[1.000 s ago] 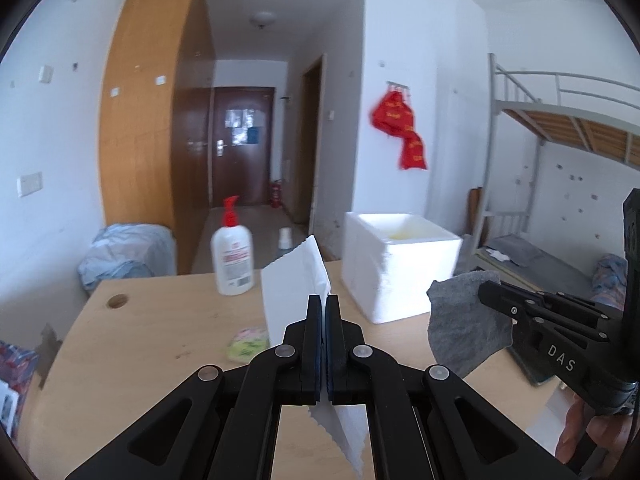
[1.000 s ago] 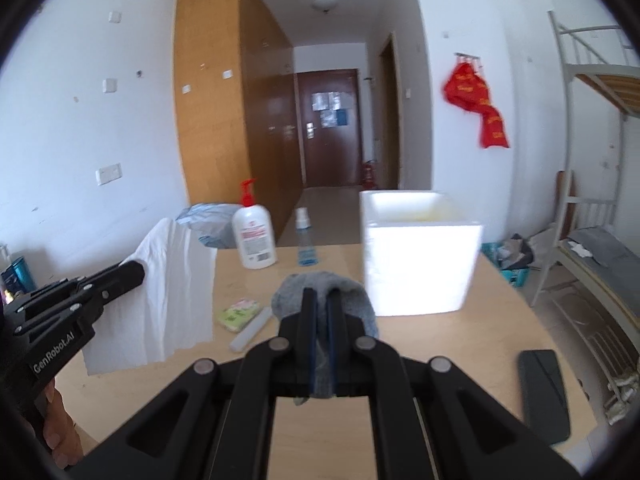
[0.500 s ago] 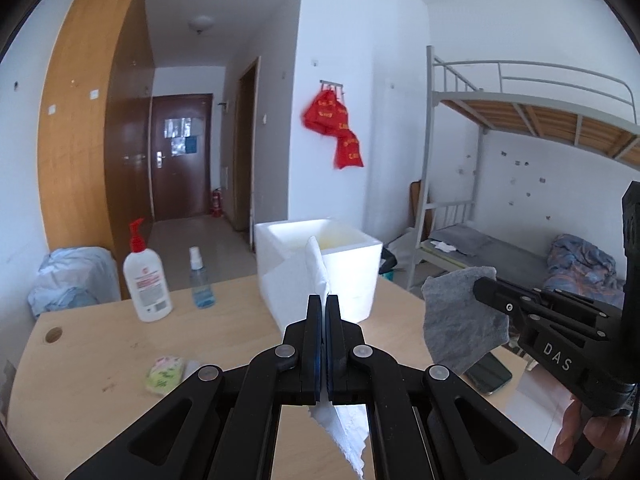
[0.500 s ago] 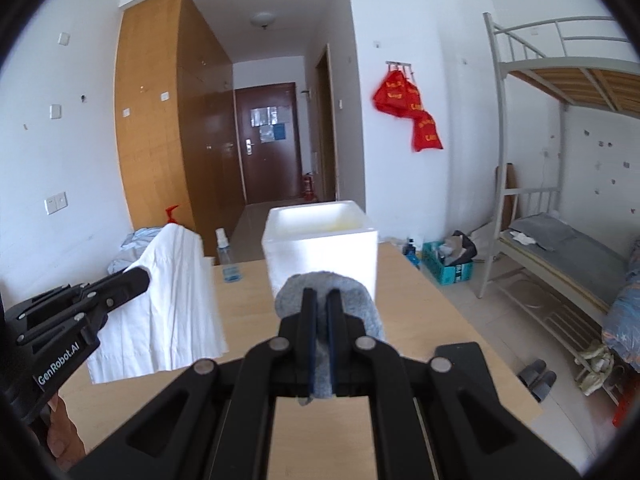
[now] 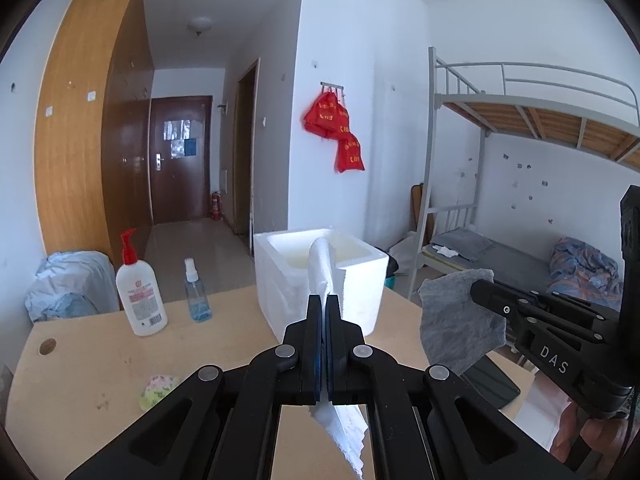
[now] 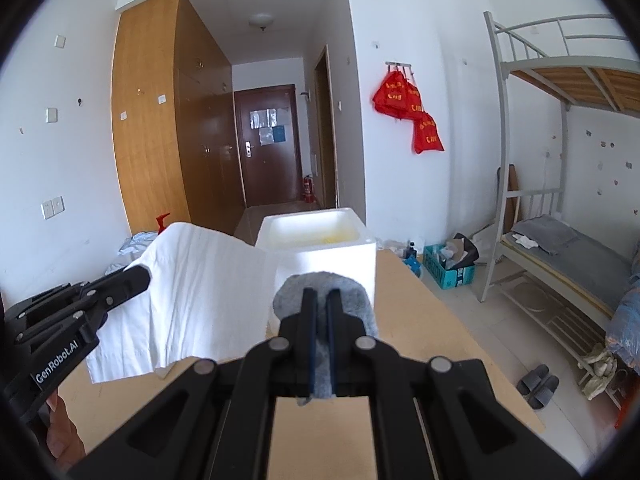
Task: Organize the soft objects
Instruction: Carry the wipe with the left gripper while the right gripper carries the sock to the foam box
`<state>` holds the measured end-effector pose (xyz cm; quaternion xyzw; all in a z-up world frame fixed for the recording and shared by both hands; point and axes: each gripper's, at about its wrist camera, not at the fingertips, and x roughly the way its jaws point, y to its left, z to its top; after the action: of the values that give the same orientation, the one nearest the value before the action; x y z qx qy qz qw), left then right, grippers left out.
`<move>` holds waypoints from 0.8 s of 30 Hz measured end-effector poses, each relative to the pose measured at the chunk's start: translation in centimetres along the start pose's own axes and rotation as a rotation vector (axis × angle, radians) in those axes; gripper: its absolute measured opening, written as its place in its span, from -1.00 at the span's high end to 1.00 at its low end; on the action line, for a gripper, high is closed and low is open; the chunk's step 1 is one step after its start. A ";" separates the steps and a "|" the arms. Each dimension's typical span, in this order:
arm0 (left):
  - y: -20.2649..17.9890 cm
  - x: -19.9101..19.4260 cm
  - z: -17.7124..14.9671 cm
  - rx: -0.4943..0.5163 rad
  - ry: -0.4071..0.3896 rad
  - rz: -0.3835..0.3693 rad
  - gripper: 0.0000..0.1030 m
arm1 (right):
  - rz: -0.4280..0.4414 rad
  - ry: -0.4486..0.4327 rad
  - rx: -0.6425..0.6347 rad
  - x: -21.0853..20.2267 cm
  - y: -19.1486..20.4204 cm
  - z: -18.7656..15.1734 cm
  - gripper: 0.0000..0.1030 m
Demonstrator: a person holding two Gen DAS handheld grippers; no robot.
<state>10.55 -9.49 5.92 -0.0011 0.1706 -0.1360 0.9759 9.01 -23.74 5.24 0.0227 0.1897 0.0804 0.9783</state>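
Left hand-held gripper [image 5: 324,300] clamping white cloth [image 5: 323,268], right hand-held gripper [image 6: 320,294] grey cloth [image 6: 288,294], before open foam box [image 6: 360,256].

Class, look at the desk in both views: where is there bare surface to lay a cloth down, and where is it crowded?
Bare desk runs between the cable hole and the lotion bottle, and right of the foam box. It is crowded around the spray bottle and green sponge.
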 end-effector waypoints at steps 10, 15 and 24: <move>0.2 2.3 2.8 0.002 -0.043 0.004 0.98 | 0.015 -0.022 -0.015 2.5 -0.4 2.1 0.86; 0.2 4.1 4.2 0.009 -0.060 0.007 0.98 | 0.026 -0.028 -0.018 4.3 -0.7 3.4 0.86; 1.0 8.2 5.3 0.006 -0.053 -0.001 0.98 | 0.033 -0.019 -0.018 7.6 -1.2 4.8 0.86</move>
<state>19.97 -10.90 8.14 -0.0016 0.1441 -0.1368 0.9801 17.99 -23.72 6.80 0.0180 0.1791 0.0981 0.9788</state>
